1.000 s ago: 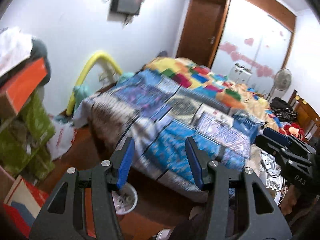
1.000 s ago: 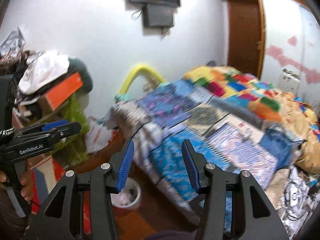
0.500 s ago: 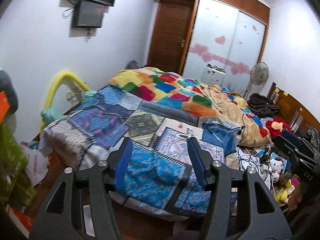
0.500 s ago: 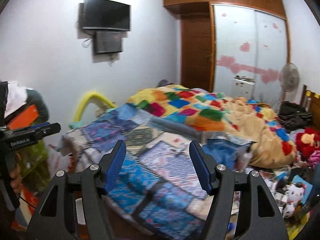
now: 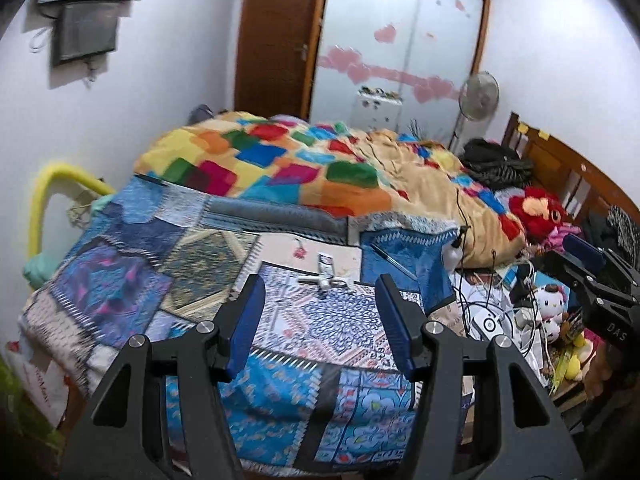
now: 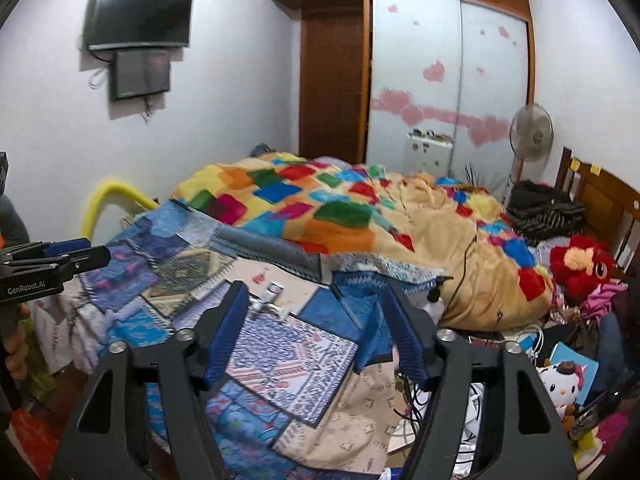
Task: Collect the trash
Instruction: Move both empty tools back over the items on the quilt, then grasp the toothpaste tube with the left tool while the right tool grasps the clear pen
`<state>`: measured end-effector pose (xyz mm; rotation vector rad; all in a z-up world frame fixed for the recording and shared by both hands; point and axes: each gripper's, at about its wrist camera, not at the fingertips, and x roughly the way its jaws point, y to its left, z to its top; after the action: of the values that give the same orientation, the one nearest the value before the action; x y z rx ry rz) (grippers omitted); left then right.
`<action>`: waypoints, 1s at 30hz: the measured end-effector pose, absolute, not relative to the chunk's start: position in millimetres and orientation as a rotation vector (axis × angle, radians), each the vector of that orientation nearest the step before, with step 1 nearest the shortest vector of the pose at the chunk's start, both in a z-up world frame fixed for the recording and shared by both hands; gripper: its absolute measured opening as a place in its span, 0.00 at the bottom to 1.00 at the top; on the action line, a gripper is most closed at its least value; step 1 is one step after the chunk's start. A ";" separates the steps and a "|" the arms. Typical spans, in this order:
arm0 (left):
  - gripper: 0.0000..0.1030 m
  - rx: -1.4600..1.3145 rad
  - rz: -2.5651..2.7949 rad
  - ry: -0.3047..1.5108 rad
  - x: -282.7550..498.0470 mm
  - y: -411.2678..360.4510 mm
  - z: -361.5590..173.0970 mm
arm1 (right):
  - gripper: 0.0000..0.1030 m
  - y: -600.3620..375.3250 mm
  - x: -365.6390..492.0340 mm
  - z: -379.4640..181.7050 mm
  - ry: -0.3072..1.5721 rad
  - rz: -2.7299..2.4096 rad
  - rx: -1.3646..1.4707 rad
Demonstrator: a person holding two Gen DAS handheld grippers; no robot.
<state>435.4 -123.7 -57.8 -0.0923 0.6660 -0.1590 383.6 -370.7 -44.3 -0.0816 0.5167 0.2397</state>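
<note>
The left gripper (image 5: pixel 320 320) and the right gripper (image 6: pixel 316 328) both hang above the patchwork-covered bed (image 5: pixel 132 280) with blue-padded fingers (image 5: pixel 248 324) spread and nothing between them. Just beyond the left tips, at 12 o'clock, small white scraps of trash (image 5: pixel 326 274) lie on the blue patterned blanket. Only the right view shows the wall-mounted black television (image 6: pixel 138 20) at 10 o'clock, while both catch the standing fan (image 6: pixel 532 132) far off at 2 o'clock.
</note>
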 end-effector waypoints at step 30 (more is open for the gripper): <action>0.59 -0.048 -0.260 0.968 672.8 -180.9 -264.3 | 0.34 -383.1 626.5 -248.9 1.007 0.270 -0.025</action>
<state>672.8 -180.9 -264.3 -0.0482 0.9682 -0.2600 626.5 -383.1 -248.9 -0.0250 1.0071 0.2704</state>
